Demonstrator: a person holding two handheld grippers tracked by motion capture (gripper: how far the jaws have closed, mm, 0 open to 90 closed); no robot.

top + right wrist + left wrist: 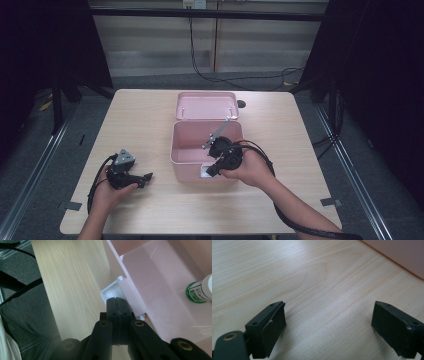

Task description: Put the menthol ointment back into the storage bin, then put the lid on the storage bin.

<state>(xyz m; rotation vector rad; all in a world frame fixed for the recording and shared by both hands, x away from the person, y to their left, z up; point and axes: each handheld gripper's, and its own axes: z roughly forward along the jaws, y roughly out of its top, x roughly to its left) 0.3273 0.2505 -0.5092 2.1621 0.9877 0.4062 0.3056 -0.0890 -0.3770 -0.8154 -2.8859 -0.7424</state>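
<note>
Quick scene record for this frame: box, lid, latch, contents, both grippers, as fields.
box: pink box, open, mid-table
lid: pink lid lies behind the box, apart from its body
latch: white latch on the box's near wall
contents: small bottle, white with green label, inside the box
right gripper: jaws shut, tips at the latch; whether they touch it is unclear
left gripper: jaws open, nothing between them, over bare table

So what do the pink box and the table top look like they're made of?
The pink box looks like moulded plastic: smooth, evenly coloured walls with a soft sheen and fine scratches, plus a white plastic latch. The table shows pale wood grain with a matte finish; whether it is solid wood or a laminate, the look leaves open.
</note>
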